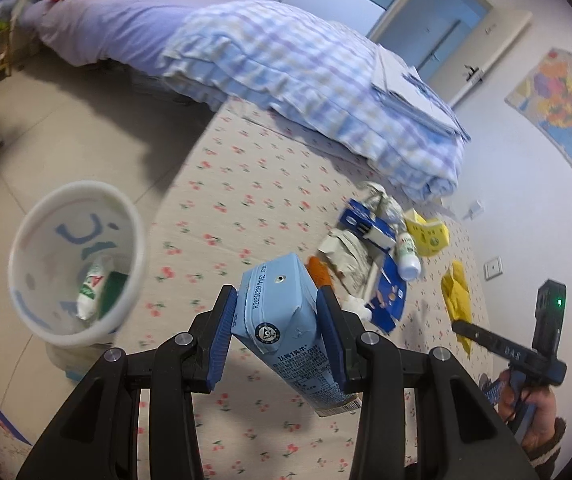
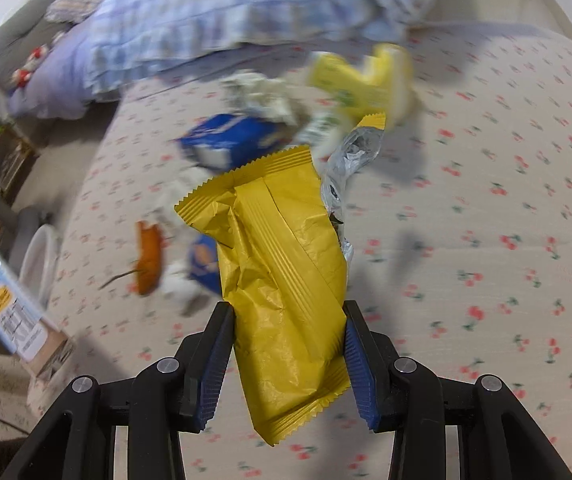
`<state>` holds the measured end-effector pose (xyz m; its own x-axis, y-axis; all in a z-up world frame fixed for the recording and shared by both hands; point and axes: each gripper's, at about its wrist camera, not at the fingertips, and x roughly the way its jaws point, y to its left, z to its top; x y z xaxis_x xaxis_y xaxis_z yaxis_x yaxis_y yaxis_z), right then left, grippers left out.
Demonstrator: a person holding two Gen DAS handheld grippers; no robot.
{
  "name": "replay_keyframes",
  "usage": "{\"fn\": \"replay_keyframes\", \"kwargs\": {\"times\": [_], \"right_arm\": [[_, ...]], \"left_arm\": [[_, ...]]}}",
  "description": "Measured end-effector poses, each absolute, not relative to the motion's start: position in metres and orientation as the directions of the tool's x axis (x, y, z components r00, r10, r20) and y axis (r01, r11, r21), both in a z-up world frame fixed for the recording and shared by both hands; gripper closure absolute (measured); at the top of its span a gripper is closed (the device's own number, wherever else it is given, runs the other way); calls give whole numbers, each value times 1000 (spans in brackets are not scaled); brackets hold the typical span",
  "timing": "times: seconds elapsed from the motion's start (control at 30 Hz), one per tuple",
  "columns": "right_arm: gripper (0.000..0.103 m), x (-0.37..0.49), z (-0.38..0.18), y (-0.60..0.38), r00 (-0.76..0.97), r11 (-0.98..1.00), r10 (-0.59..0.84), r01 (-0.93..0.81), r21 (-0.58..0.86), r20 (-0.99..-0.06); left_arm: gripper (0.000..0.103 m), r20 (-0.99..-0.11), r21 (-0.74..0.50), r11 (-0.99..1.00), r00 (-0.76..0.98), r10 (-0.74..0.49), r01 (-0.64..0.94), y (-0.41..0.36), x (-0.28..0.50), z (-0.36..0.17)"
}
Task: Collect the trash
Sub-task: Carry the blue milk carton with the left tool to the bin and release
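1. In the left wrist view we are looking over a mattress covered in a cherry-print sheet, with a tiled floor at the left, a folded blue checked quilt along its far edge, and a map hanging on the wall at the right.
2. The left gripper is clamping a light blue milk carton, both blue pads pressing its sides, its top pointing away from us.
3. A white trash bin is standing on the floor just beside the mattress's left edge, already holding a green-and-white wrapper.
4. More litter is lying near the far right corner: a flattened blue box, crumpled paper, a small white bottle and a yellow box.
5. In the right wrist view, which is blurring, we are seeing the same sheet and quilt.
6. The right gripper is gripping a yellow wrapper, its body squeezed between the pads and its torn silver lining sticking up beyond them.
7. An orange scrap is lying on the sheet to the left of the wrapper, and the carton is showing at the left edge.
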<state>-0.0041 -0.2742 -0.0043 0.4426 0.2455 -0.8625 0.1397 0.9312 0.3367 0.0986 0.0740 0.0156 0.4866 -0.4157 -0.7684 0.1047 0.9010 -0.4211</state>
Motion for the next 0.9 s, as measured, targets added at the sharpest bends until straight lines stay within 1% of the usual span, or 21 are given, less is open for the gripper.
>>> {"fn": "replay_keyframes", "kwargs": {"times": [0.2, 0.43, 0.77, 0.9], "right_arm": [[56, 2, 6, -226, 445, 938, 288, 45, 342, -848], [56, 13, 10, -180, 440, 935, 331, -31, 354, -835], [56, 30, 9, -121, 410, 922, 384, -122, 367, -827], [56, 38, 6, -98, 393, 915, 403, -155, 372, -827]], "left_arm": [[60, -746, -436, 898, 537, -394, 53, 114, 94, 24], [60, -729, -425, 905, 598, -331, -17, 162, 87, 29], [60, -726, -381, 913, 658, -199, -144, 225, 84, 23], [60, -725, -345, 919, 676, -131, -192, 242, 88, 17]]}}
